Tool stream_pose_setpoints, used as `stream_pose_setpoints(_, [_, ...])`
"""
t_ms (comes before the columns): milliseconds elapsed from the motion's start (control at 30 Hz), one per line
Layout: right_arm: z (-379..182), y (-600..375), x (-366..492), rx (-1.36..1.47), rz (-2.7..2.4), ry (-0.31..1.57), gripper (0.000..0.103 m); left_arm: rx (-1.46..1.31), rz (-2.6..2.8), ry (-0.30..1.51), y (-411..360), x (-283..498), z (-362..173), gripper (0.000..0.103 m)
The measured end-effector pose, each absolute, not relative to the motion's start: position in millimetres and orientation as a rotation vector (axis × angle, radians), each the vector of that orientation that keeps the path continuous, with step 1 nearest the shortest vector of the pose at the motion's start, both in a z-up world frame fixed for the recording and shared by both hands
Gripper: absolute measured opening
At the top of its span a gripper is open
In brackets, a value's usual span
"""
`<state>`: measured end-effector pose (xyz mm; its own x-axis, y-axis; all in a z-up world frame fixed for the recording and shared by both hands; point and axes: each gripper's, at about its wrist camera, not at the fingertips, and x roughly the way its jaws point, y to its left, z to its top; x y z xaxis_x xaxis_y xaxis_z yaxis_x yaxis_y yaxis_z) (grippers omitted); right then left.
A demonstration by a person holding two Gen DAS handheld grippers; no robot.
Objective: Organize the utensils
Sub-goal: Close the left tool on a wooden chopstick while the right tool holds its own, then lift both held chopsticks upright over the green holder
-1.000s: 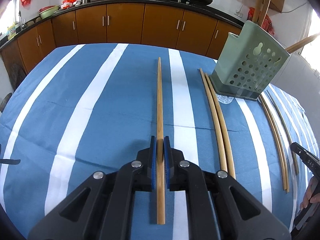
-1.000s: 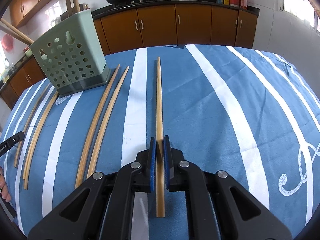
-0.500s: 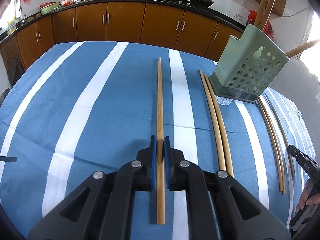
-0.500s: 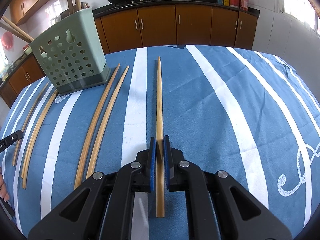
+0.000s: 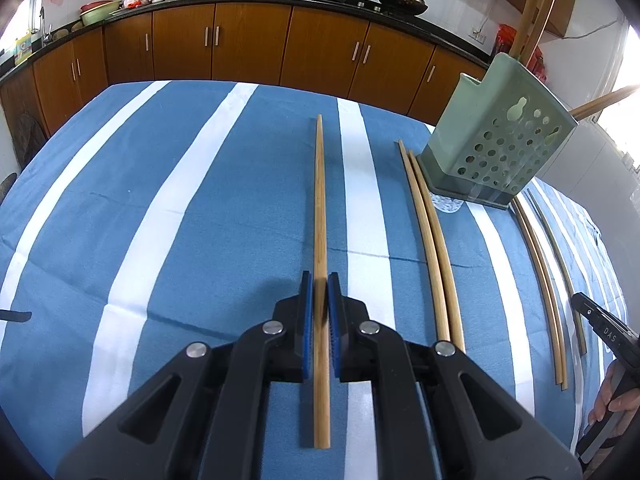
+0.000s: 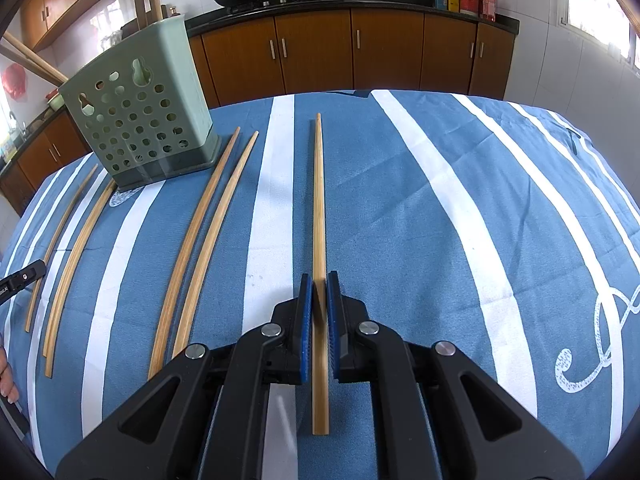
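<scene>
The left claw (image 5: 319,284) was clamped on a wooden chopstick (image 5: 319,184) running up the frame's centre over the striped bench (image 5: 192,200). The right claw (image 6: 319,284) likewise pinched its own chopstick (image 6: 318,184). A green holder (image 6: 136,120) stood upper left in the right view, with loose chopsticks (image 6: 200,240) lying beside it.

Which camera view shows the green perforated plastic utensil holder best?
The right wrist view: the green perforated plastic utensil holder appears with two hole-covered faces and its dark base visible. The left wrist view shows it near the right edge, strongly tilted by the lens, mainly one perforated face.
</scene>
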<state>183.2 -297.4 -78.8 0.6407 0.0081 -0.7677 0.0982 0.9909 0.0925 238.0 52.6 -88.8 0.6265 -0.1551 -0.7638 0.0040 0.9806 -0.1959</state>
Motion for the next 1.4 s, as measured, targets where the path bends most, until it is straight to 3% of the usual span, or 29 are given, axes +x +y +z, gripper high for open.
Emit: stream_pose_setpoints(1400, [-62.0, -299.0, 165.6, 0.156, -0.019, 0.813, 0.008, -0.078, -0.107, 0.879, 43.5, 218.1, -77.9, 0.008])
